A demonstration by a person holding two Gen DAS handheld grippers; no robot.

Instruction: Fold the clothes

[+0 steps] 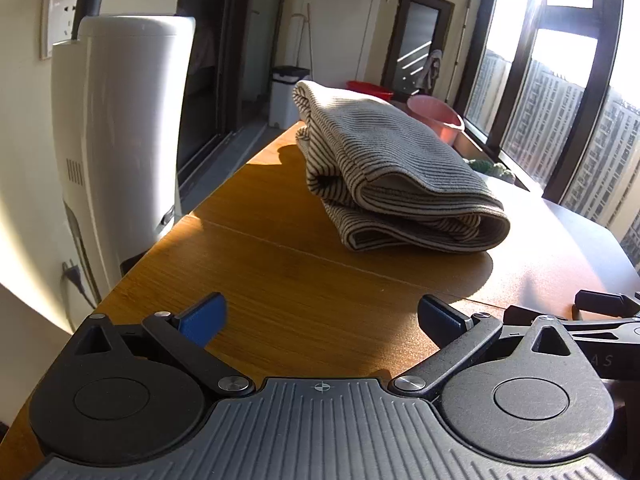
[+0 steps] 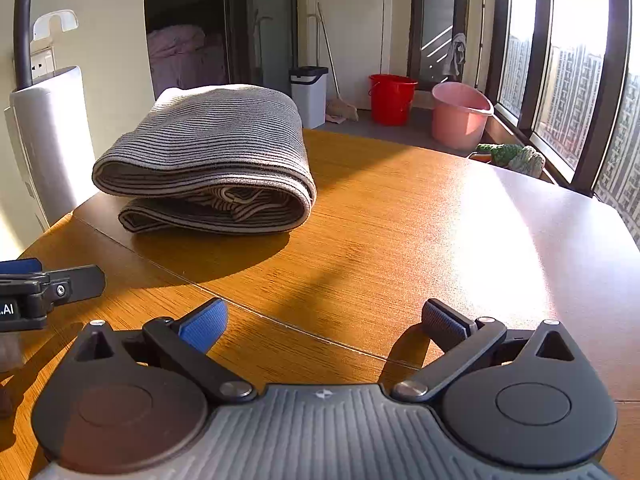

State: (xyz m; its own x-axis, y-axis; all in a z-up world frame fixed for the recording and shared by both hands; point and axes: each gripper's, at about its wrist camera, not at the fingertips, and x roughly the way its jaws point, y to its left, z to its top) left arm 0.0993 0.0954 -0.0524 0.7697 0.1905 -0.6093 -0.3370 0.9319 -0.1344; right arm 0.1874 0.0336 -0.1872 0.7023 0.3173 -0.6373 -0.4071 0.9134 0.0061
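Striped garment (image 1: 384,168) folded on wooden table (image 1: 280,280). Left gripper (image 1: 320,320), right gripper (image 2: 324,324): both released, empty, apart from garment.

A folded grey-and-cream striped knit garment (image 1: 394,172) is lying on the orange-brown wooden counter (image 1: 280,280) toward its far edge, while the left hand-held gripper (image 1: 322,320) is hovering wide open and empty above the near edge.

The folded garment (image 2: 208,160) lies on the desk (image 2: 400,220), ahead of both grippers. The left gripper (image 1: 320,320) sits beside the right gripper (image 2: 324,326). Two buckets (image 2: 460,116) stand on the floor behind the desk.
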